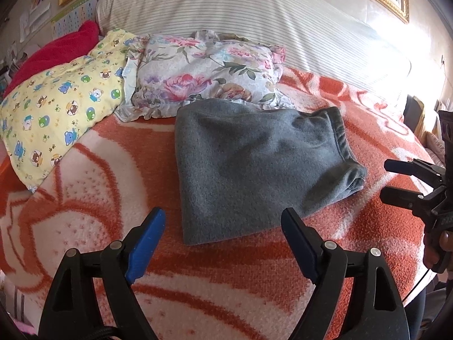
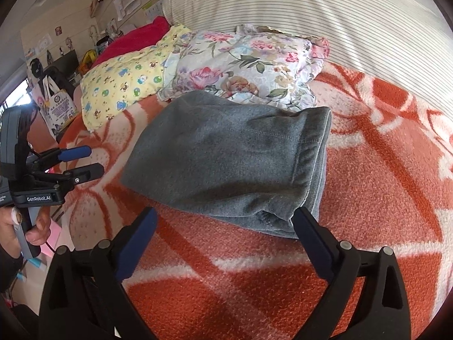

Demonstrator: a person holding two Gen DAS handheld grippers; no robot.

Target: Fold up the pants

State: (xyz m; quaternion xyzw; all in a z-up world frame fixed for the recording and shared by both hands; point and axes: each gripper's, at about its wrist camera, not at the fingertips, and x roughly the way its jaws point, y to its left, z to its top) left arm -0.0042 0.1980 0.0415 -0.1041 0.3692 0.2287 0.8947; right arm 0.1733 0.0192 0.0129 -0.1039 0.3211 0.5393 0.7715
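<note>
The grey fleece pants lie folded into a compact stack on the orange and white blanket, waistband to the right. My left gripper is open and empty, just in front of the stack's near left corner. My right gripper is open and empty, at the near edge of the pants by the waistband end. The right gripper also shows in the left wrist view, right of the pants. The left gripper shows in the right wrist view, left of the pants. Neither touches the cloth.
A floral pillow lies right behind the pants, touching their far edge. A yellow cartoon pillow and a red cushion lie to the left. A striped bolster lines the back. The bed edge drops off at the right.
</note>
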